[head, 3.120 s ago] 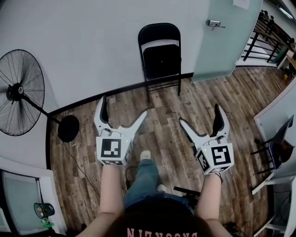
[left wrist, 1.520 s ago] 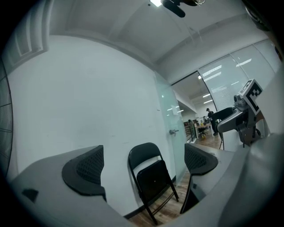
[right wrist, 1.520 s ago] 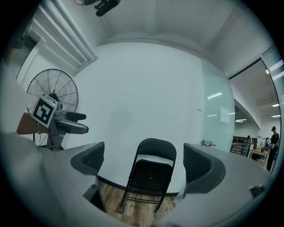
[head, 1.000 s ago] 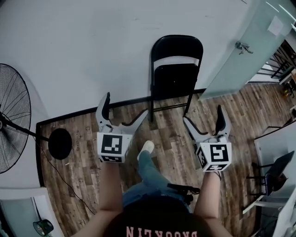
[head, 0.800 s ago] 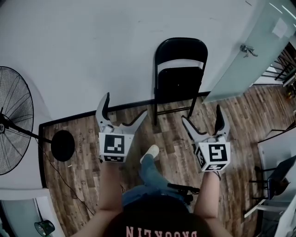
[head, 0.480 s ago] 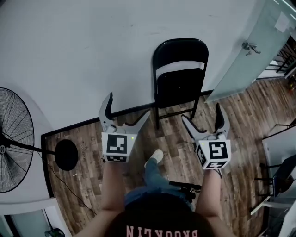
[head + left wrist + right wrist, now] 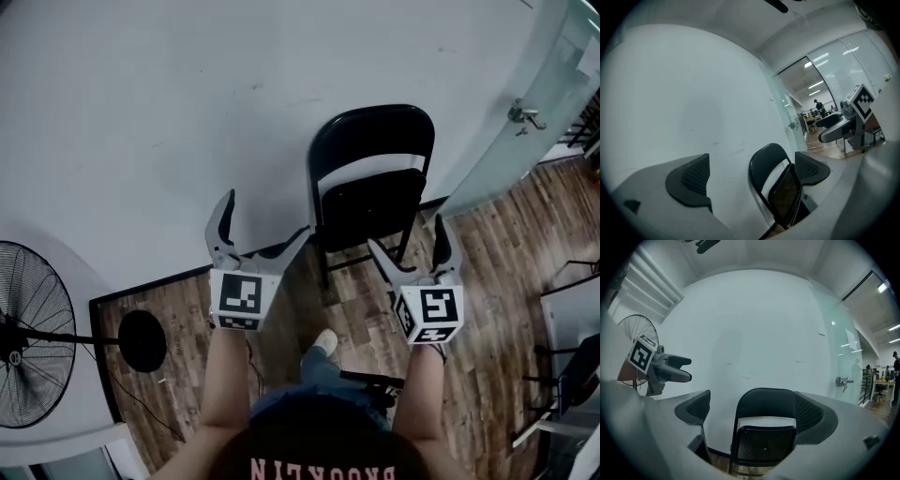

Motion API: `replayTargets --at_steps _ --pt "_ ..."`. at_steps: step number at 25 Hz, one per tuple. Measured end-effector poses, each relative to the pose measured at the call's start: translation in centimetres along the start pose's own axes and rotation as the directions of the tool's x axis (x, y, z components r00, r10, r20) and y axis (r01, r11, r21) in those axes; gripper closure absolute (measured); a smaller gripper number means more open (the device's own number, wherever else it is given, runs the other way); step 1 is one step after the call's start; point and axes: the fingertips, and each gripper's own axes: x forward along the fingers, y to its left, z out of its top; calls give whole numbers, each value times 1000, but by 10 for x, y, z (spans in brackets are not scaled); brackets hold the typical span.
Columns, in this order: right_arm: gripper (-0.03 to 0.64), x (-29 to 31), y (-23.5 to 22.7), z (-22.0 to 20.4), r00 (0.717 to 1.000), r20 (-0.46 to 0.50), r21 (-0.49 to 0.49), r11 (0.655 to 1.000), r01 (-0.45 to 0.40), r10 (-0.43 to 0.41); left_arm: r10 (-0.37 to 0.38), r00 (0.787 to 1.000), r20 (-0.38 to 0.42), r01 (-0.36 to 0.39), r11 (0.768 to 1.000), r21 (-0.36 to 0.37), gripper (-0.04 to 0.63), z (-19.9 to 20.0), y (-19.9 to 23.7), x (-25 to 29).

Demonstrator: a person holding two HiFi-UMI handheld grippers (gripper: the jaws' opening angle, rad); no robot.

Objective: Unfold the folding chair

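A black folding chair (image 7: 370, 183) leans folded flat against the white wall, its seat tipped up against the backrest. It also shows in the left gripper view as the chair (image 7: 778, 187) and in the right gripper view as the chair (image 7: 765, 437). My left gripper (image 7: 261, 232) is open just left of the chair, apart from it. My right gripper (image 7: 409, 242) is open at the chair's lower right, short of its frame. Nothing is between the jaws of either one.
A standing fan (image 7: 33, 333) with a round base (image 7: 142, 340) is at the left. A glass door with a handle (image 7: 528, 114) is to the right of the chair. The person's foot (image 7: 324, 341) is on the wooden floor (image 7: 487, 244).
The person has walked up to the wall: the chair has grown larger and nearer, and both open grippers now flank its lower part. The fan has slid to the lower left.
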Motion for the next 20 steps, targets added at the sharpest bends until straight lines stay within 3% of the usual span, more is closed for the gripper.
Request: replayTargets --at_steps 8,12,20 --pt "75 67 -38 -30 996 -82 25 999 27 -25 -34 998 -57 33 999 -7 28 -18 16 84" --pt "75 71 -50 -65 987 -160 14 999 33 -31 -49 994 -98 46 998 -36 28 -37 9 103" --pt "77 62 -76 -106 962 -246 40 991 131 -117 -122 983 -136 118 992 -39 28 -54 -1 134"
